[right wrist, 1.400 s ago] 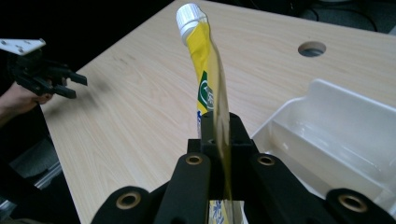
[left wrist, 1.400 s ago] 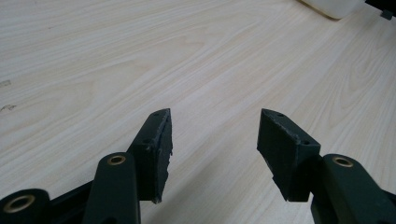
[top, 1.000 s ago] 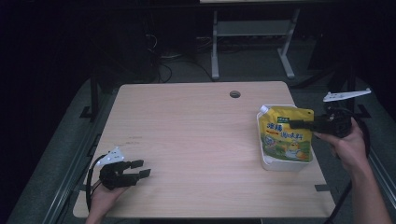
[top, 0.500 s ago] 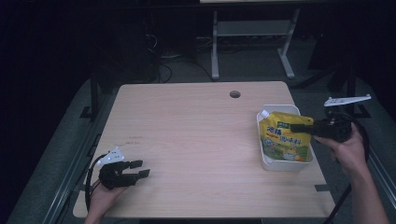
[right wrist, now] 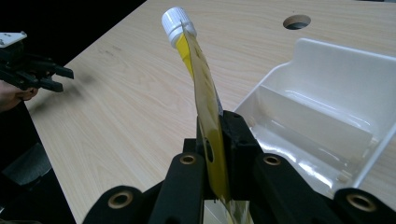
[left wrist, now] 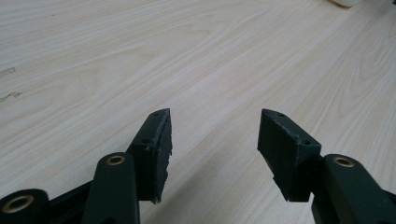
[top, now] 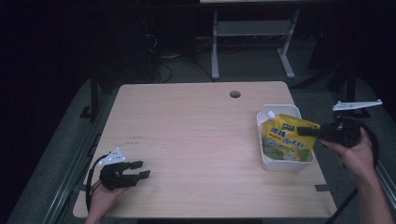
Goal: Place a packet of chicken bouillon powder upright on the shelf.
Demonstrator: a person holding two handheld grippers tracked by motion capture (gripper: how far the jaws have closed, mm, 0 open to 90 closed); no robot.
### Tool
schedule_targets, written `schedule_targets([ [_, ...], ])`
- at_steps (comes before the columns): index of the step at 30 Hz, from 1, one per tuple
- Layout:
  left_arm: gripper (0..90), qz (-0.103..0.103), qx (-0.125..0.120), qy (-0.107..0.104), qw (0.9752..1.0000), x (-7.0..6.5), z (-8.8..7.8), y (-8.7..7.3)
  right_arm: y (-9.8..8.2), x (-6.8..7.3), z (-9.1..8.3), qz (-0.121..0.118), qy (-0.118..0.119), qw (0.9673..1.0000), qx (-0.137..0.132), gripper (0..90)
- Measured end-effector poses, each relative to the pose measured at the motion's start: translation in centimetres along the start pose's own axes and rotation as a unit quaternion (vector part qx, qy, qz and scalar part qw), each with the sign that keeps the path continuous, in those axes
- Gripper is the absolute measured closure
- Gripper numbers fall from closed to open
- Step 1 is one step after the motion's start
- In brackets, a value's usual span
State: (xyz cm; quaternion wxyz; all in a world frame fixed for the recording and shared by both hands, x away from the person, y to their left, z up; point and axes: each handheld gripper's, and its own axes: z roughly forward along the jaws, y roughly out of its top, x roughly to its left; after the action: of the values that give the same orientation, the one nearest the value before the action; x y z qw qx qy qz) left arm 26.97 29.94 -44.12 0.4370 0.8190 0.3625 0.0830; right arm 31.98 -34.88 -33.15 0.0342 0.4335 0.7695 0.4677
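While the right gripper [right wrist: 214, 140] clamps a yellow pouch [top: 283, 141] over the white bin [top: 266, 161], placement is under way.
Lower the pouch flat inside the bin walls before letting go; the left gripper [top: 142, 170] rests spread and empty on the table [top: 196, 126].

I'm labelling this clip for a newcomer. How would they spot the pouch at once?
Find the wooden table, then the white bin at its right edge. The yellow spouted pouch stands in it, pinched by the right gripper, white cap up.
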Motion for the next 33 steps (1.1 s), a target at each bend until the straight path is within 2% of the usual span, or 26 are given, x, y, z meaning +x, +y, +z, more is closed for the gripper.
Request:
schedule_targets([
  [11, 42.9, 0.0, 0.006, 0.001, 1.0, 0.0, 0.4, 0.0, -2.1, -1.6, -0.5, 0.022, -0.004, 0.9997, -0.01, 86.3],
  [19, 43.0, -0.001, 0.006, 0.0, 1.0, -0.1, 0.5, 0.1, -2.5, -1.9, -0.7, 0.028, -0.003, 0.9996, -0.007, 87.5],
  [23, 42.9, -0.001, 0.005, 0.0, 1.0, 0.0, 0.5, 0.1, -2.3, -1.9, -0.7, 0.028, -0.012, 0.9995, -0.009, 81.4],
  [25, 42.9, -0.001, 0.005, 0.001, 1.0, 0.0, 0.5, 0.1, -2.0, -1.8, -1.0, 0.031, -0.013, 0.9993, -0.016, 72.5],
  [33, 42.4, 0.0, 0.007, 0.002, 1.0, 0.0, 0.5, 0.1, -0.9, -1.2, -2.0, 0.026, -0.029, 0.9988, -0.03, 66.2],
])
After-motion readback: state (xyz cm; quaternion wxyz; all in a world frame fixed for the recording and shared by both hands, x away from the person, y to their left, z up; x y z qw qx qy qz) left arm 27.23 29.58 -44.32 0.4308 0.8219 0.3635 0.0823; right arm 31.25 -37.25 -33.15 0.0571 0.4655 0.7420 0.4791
